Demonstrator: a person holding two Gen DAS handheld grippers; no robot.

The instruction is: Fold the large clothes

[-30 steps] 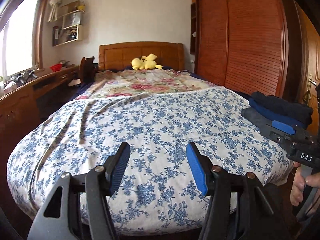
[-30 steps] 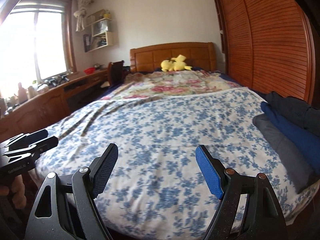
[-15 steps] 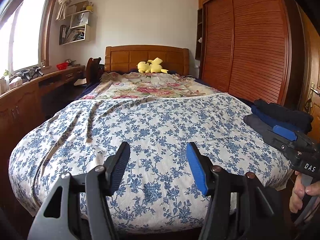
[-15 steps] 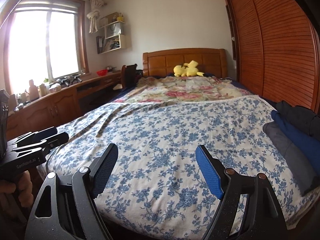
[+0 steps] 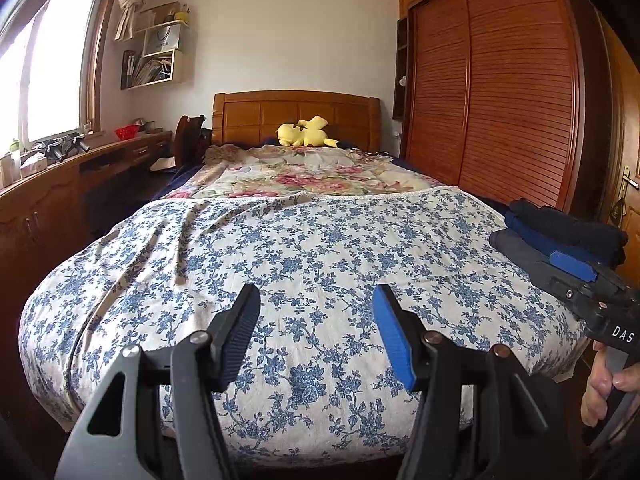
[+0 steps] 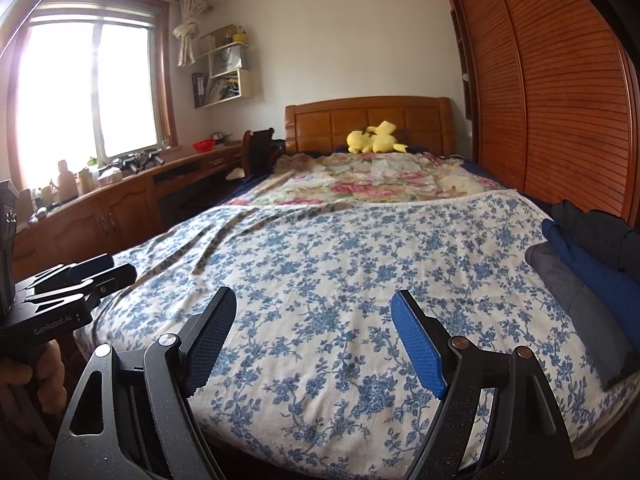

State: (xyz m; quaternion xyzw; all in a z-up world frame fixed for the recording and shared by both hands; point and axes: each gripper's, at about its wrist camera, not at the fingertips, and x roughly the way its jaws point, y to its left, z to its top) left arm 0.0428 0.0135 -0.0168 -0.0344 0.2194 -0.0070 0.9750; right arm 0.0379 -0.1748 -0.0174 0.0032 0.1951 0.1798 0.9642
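at the foot of the bed, both views had tilted up, the left gripper (image 5: 316, 330) and right gripper (image 6: 312, 338) empty with jaws spread, the stack of folded dark clothes (image 6: 592, 276) untouched at the blue-flowered bedspread's (image 5: 320, 248) right edge

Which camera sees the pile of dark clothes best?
The left wrist view: the pile of dark clothes shows nearly whole on the bed's right edge, though the right gripper overlaps it. The right wrist view cuts the pile off at its frame edge.
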